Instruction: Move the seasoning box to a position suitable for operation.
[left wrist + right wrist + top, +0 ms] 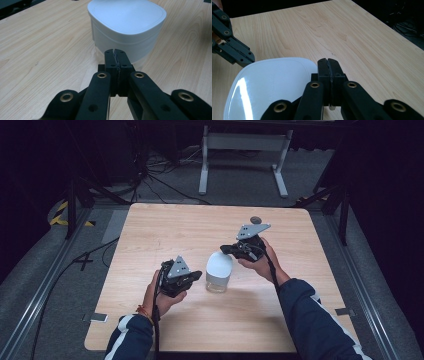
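On the table, white rounded-square lidded container, smooth glossy lid, left gripper and right gripper closed empty.

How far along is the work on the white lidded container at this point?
Looks done: the white container stands upright on the table with its lid seated.
In hand: nothing. The left hand-held gripper is shut and empty just short of its side; the right hand-held gripper is shut beside the lid's edge.
Left: any gripping or opening; neither holds it.
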